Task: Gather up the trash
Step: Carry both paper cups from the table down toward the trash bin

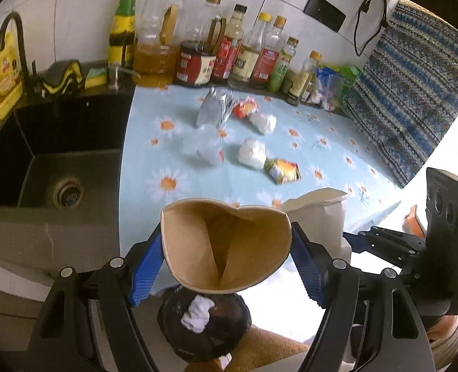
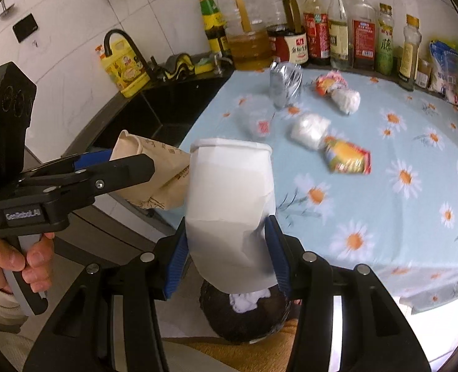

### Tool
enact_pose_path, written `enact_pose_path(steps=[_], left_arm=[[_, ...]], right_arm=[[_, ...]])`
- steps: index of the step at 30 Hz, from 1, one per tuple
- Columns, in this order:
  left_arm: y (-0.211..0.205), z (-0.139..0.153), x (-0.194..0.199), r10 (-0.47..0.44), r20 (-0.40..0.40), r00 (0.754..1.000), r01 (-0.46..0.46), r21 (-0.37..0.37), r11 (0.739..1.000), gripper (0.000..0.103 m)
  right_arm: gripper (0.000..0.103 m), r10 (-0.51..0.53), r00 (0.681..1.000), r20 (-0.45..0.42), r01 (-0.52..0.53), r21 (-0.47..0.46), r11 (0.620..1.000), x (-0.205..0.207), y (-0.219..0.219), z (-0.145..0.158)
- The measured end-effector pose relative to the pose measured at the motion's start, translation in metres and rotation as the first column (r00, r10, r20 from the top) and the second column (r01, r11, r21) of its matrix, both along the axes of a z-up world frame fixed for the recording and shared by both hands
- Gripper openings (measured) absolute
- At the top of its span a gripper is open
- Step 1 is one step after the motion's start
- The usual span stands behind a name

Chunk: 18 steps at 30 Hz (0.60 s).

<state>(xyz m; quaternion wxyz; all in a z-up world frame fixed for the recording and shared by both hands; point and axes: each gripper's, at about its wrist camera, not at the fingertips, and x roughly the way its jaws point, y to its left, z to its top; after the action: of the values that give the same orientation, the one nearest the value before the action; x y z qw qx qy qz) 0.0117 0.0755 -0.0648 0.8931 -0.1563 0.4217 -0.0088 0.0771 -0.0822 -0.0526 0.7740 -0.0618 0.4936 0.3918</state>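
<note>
My left gripper [image 1: 226, 266] is shut on a squashed brown paper cup [image 1: 226, 248], held above a black-lined trash bin [image 1: 204, 325] that has white paper in it. My right gripper [image 2: 229, 263] is shut on a crumpled white paper cup [image 2: 229, 204], held above the same bin [image 2: 247, 316]. On the daisy tablecloth [image 2: 384, 217] lie a silver foil bag [image 2: 283, 83], two white paper wads [image 2: 309, 130], a clear plastic wrapper [image 2: 253, 121], a red snack wrapper [image 2: 328, 83] and a yellow snack wrapper [image 2: 346, 156].
A black sink [image 1: 58, 155] with a black faucet [image 1: 15, 40] lies left of the cloth. Several oil and sauce bottles [image 1: 198, 52] line the back wall. A patterned blue cloth [image 1: 415, 93] hangs at the right. The left gripper shows in the right wrist view [image 2: 83, 179].
</note>
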Motion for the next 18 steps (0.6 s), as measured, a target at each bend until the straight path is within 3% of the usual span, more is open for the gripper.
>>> enact_pose_path(steps=[18], left_arm=[[0.018,-0.078,-0.059,0.005,-0.165,0.986,-0.022,-0.1,0.995,0.074]], right_arm=[[0.049,-0.035,0.983,-0.18,0.014,-0.115,0.993,-0.058,0.005,-0.078]])
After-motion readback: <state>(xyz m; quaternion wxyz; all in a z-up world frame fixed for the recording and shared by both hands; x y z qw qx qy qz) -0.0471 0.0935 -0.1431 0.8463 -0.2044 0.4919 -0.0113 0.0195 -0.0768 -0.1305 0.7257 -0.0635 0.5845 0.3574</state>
